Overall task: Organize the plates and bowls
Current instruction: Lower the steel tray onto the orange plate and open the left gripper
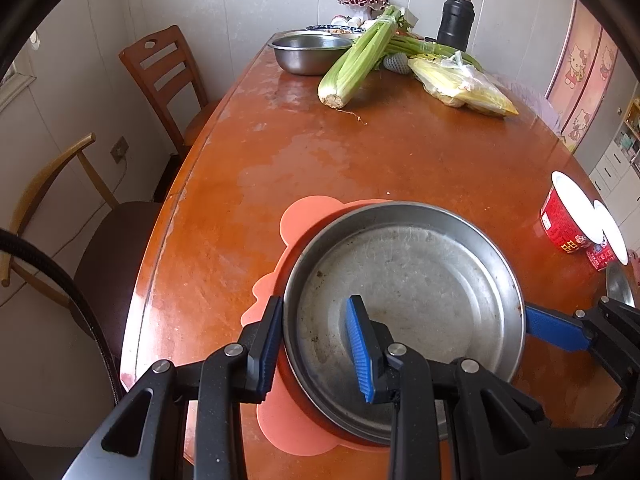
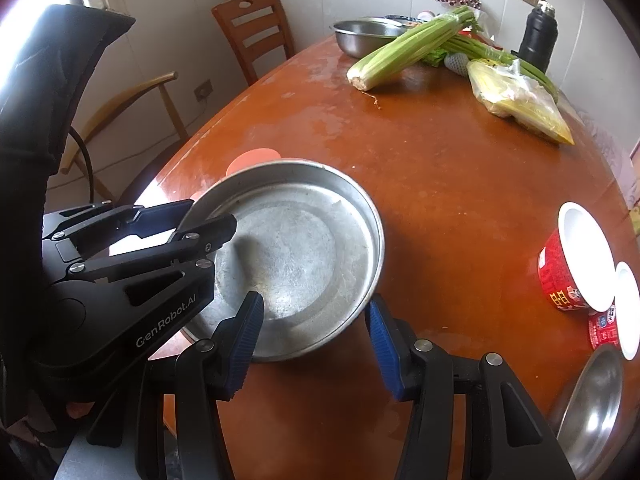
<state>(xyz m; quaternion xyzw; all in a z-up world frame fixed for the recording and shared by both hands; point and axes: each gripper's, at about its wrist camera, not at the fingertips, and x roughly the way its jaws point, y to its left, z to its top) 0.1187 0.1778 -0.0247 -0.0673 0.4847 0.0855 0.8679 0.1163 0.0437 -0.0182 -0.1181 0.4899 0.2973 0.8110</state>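
Note:
A round steel plate (image 1: pixel 416 280) with a raised rim lies on an orange mat (image 1: pixel 276 416) near the table's front edge. My left gripper (image 1: pixel 316 352) is open and straddles the plate's left rim, one finger outside, one inside. My right gripper (image 2: pixel 316 340) is open and straddles the plate's (image 2: pixel 296 256) right rim; it shows at the right in the left wrist view (image 1: pixel 560 328). A red bowl (image 2: pixel 576 260), a smaller red cup (image 2: pixel 616 324) and a steel bowl (image 2: pixel 592 408) sit to the right.
A wooden table (image 1: pixel 400 152) carries celery (image 1: pixel 360 60), bagged corn (image 1: pixel 460 84), a steel bowl (image 1: pixel 308 52) and a black flask (image 1: pixel 456 20) at the far end. Two chairs (image 1: pixel 160 76) stand along the left side.

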